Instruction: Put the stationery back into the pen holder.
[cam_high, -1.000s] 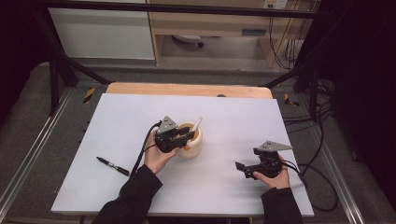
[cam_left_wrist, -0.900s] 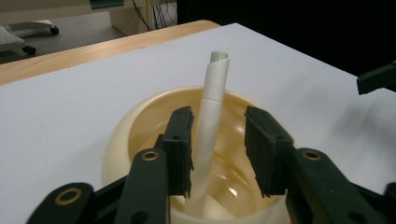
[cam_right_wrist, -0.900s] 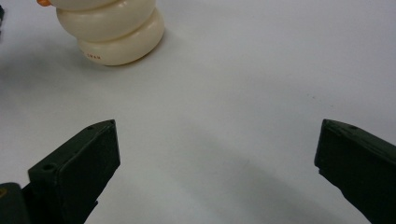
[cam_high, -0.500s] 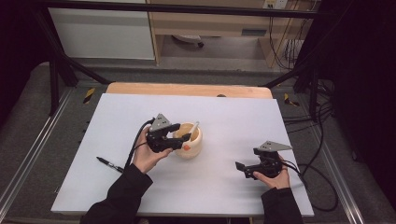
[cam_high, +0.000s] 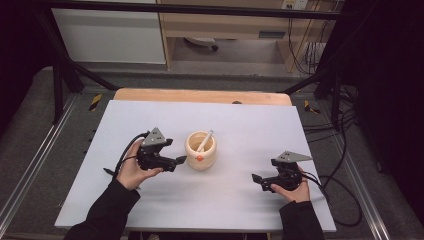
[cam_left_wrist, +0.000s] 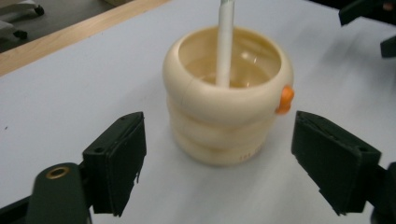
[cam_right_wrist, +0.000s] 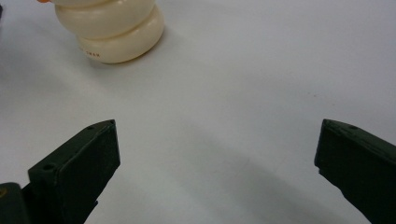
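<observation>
A cream ribbed cup (cam_high: 200, 150) with an orange dot on its side stands mid-table, and a white stick (cam_high: 205, 140) leans inside it. My left gripper (cam_high: 180, 160) is just left of the cup, open and pointing at it without touching. In the left gripper view the cup (cam_left_wrist: 228, 98) and stick (cam_left_wrist: 225, 42) sit just beyond the wide-apart jaws of the left gripper (cam_left_wrist: 218, 140). My right gripper (cam_high: 256, 179) rests open near the front right. In its own view the right gripper (cam_right_wrist: 218, 140) spans bare table, with the cup's base (cam_right_wrist: 114, 30) at upper left.
The white table top (cam_high: 250, 120) has a wooden strip (cam_high: 200, 95) along its far edge. Cables (cam_high: 345, 150) hang off the right side. A dark tip of something (cam_high: 107, 171) shows behind the left hand. The right gripper (cam_left_wrist: 369, 18) shows far off in the left gripper view.
My left gripper has drawn back to the left from the cup's rim, leaving the white stick leaning in the cup. The right gripper has stayed put.
</observation>
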